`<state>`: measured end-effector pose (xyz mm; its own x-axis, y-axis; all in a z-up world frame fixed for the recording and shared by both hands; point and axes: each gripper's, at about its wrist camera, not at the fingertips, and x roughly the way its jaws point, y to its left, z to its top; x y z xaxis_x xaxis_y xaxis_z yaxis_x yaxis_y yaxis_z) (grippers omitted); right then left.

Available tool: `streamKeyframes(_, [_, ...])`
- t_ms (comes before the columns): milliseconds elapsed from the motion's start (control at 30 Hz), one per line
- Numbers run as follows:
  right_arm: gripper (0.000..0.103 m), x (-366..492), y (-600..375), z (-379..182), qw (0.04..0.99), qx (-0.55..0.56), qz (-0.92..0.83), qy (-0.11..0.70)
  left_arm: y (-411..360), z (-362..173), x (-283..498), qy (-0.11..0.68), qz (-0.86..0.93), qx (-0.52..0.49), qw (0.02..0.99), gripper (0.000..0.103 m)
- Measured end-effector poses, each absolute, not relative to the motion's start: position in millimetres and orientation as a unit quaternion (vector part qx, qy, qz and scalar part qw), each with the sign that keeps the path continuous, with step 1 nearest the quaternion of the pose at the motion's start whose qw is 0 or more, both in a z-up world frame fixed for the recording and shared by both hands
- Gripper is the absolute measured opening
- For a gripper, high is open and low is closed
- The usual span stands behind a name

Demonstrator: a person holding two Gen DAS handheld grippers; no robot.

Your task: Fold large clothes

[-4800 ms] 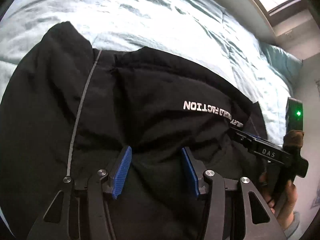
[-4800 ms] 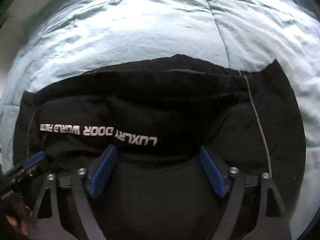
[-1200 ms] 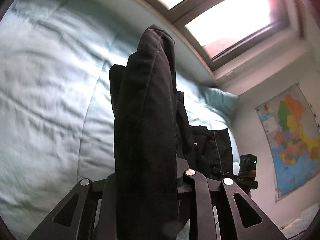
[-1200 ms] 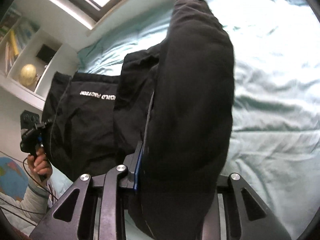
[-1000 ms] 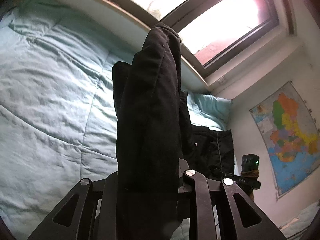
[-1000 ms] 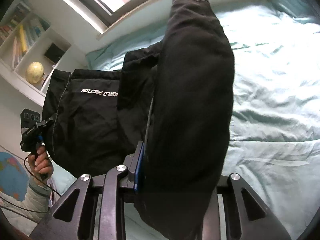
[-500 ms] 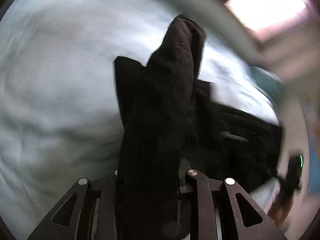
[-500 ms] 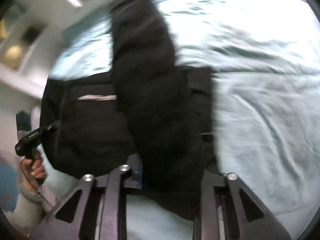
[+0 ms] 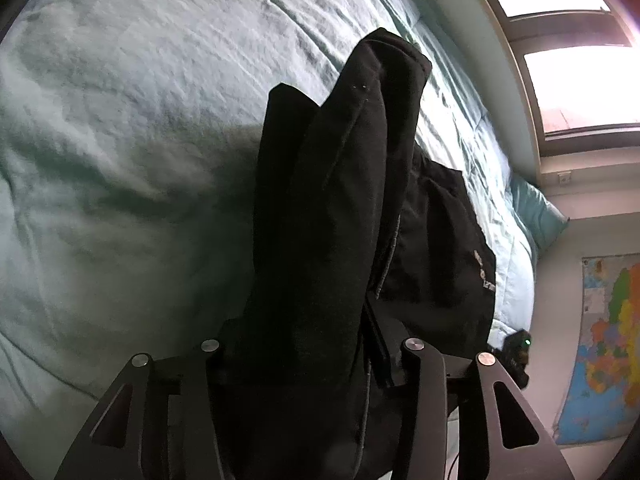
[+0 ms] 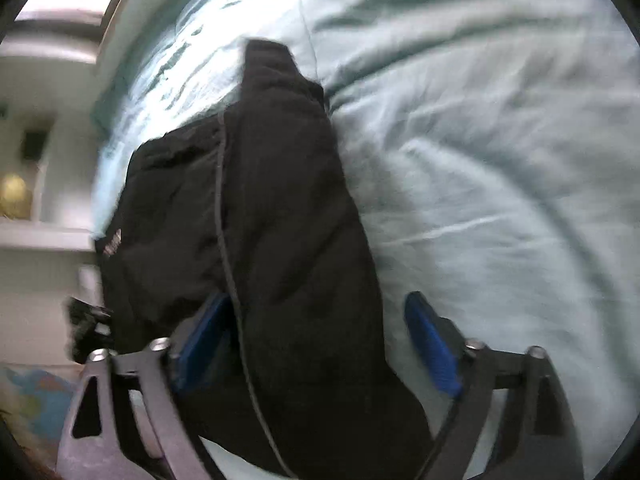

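Observation:
A black padded garment (image 9: pixel 340 200) with white lettering lies bunched and folded on the pale blue-green bed cover (image 9: pixel 120 120). In the left wrist view a thick fold of it fills the whole gap of my left gripper (image 9: pixel 308 320); the jaws are opening and the pads are hidden by cloth. In the right wrist view the garment (image 10: pixel 280 200) runs between the jaws of my right gripper (image 10: pixel 316 304), which are opening wide. The right blue pad (image 10: pixel 430 344) stands clear of the cloth; the left pad is against it.
The bed cover (image 10: pixel 480 160) spreads to the right of the garment. A pillow (image 9: pixel 536 216), a window (image 9: pixel 580 80) and a wall map (image 9: pixel 608 340) lie beyond the bed. Shelves with a globe (image 10: pixel 16 196) stand at the left in the right wrist view.
Both grippers have come down toward the bed with the garment. The right jaws have spread and let go of the fold. The left jaws have widened with cloth still between them.

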<state>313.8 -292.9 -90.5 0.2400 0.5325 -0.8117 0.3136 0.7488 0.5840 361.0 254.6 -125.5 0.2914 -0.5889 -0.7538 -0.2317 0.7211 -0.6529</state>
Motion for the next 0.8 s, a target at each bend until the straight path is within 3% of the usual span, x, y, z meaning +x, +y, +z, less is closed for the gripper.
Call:
streamKeyframes(67, [0.09, 322, -285, -107, 0.683, 0.4, 0.118, 0.599, 255, -130, 362, 0.582, -0.125, -0.361, 0.718, 0.051])
streamKeyframes(167, [0.072, 326, -257, -96, 0.702, 0.377, 0.136, 0.588, 255, -130, 362, 0.575, -0.132, -0.353, 0.726, 0.045])
streamKeyframes(233, [0.047, 315, -246, -72, 0.729, 0.357, 0.145, 0.566, 246, -120, 359, 0.569, -0.14, -0.329, 0.74, 0.033])
streamKeyframes(333, [0.04, 288, -233, -22, 0.754, 0.339, 0.159, 0.539, 245, -93, 355, 0.549, -0.172, -0.323, 0.752, 0.027])
streamKeyframes(467, [0.039, 261, -203, 15, 0.763, 0.298, 0.15, 0.553, 245, -56, 348, 0.521, -0.2, -0.322, 0.765, 0.025])
streamKeyframes(567, [0.04, 243, -200, 7, 0.761, 0.294, 0.118, 0.566, 248, -69, 356, 0.547, -0.168, -0.301, 0.762, 0.027])
streamKeyframes(633, [0.059, 233, -216, -16, 0.753, 0.302, 0.072, 0.58, 250, -95, 362, 0.575, -0.136, -0.271, 0.76, 0.043])
streamKeyframes(667, [0.063, 236, -227, -29, 0.741, 0.316, 0.047, 0.59, 255, -113, 364, 0.594, -0.119, -0.271, 0.748, 0.048])
streamKeyframes(800, [0.064, 229, -269, -51, 0.7, 0.432, 0.014, 0.569, 291, -139, 352, 0.595, -0.131, -0.395, 0.687, 0.053])
